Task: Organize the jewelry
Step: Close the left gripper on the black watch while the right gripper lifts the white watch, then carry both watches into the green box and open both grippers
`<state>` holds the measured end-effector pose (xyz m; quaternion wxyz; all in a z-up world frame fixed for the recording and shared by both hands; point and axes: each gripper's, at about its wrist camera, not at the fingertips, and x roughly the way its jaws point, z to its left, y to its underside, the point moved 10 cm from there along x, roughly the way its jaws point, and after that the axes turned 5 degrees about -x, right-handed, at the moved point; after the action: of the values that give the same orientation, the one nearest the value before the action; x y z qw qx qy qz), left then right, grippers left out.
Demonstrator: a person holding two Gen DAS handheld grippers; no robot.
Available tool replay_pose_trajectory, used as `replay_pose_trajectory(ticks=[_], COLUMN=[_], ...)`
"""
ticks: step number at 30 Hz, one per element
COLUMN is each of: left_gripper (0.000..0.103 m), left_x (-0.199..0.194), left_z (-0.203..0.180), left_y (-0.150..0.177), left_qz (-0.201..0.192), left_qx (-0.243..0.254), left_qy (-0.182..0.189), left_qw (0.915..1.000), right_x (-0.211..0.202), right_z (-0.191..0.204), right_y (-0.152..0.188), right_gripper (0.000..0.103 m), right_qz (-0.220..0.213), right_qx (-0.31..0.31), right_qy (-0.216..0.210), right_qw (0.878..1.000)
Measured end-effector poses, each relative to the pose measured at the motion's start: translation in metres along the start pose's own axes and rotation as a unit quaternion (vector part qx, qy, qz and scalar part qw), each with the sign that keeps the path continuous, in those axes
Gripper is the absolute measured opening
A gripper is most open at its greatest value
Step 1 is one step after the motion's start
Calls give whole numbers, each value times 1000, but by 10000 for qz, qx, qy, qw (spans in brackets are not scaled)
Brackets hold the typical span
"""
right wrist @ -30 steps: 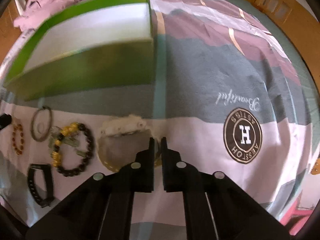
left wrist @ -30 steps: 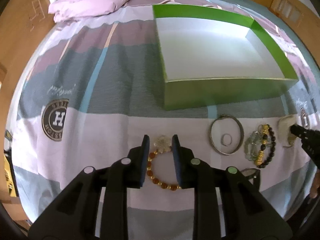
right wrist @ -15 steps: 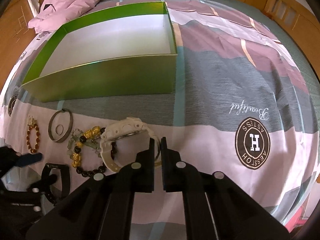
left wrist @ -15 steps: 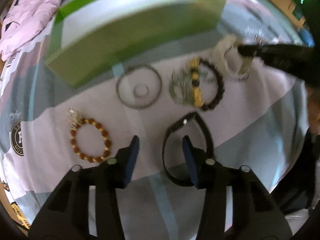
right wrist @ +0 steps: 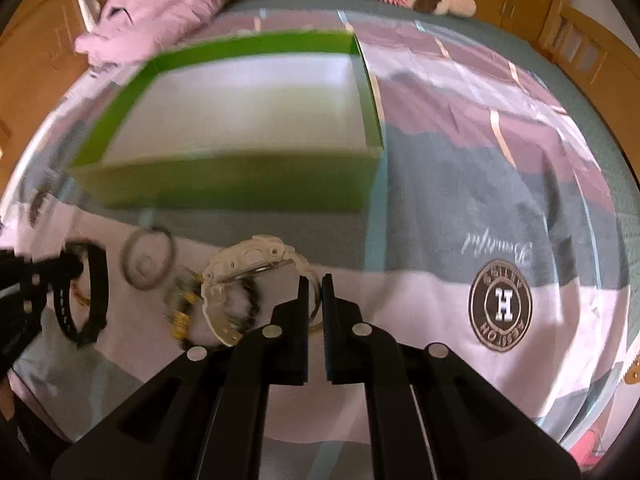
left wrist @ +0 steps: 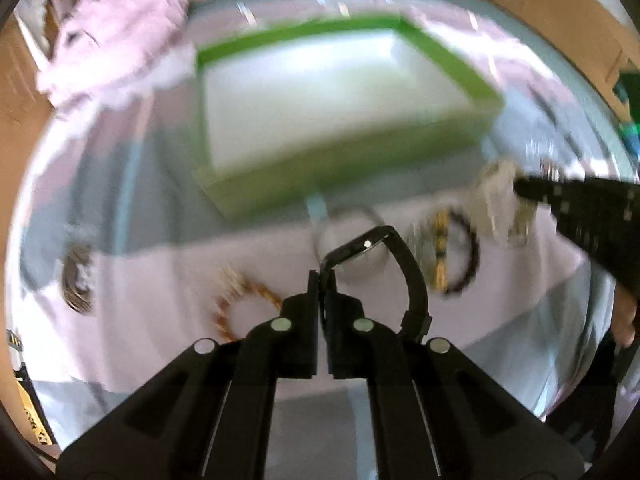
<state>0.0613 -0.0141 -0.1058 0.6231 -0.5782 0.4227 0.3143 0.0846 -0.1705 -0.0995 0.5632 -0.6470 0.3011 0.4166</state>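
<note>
Now the left gripper (left wrist: 323,280) pinches a black watch (left wrist: 404,268) strap, the right gripper (right wrist: 315,286) a cream watch (right wrist: 240,276), both near the green box (right wrist: 224,188).

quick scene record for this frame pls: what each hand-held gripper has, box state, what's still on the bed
left hand-held gripper: shut on black watch, lifted
right hand-held gripper: shut on white watch strap
green box: open, nothing visible inside
on bedspread: metal bangle, amber bead bracelet, dark and yellow bead bracelets
image quality: left wrist view motion-blurred
</note>
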Motion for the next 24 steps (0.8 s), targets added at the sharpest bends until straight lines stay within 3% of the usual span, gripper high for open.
replay_pose_trajectory(ticks=[8, 12, 20, 21, 22, 24], left_gripper=[3, 3, 4, 8, 20, 34], left_x=[-38, -15, 37, 39, 39, 32], left_z=[24, 34, 46, 47, 49, 54], left_y=[-80, -99, -95, -93, -93, -95], left_qz=[-790, -665, -272, -242, -247, -402], left_qx=[-387, -675, -1049, -1059, -1066, -1089], left_qy=[-199, -78, 46, -2, -63, -192], left_qw=[9959, 9955, 9941, 9941, 9940, 9931], right_x=[-36, -11, 31, 30, 29, 23], right_z=[-3, -8, -11, -12, -12, -12], right_y=[-91, -105, -87, -86, -86, -86], right_gripper=[6, 6, 8, 10, 12, 16], right_qz=[-1050, -1100, -583, -528, -504, -549], right_qx=[73, 314, 254, 289, 319, 341], right_qy=[-118, -241, -78, -92, -111, -208], right_qw=[9944, 9931, 9979, 9981, 9982, 9977])
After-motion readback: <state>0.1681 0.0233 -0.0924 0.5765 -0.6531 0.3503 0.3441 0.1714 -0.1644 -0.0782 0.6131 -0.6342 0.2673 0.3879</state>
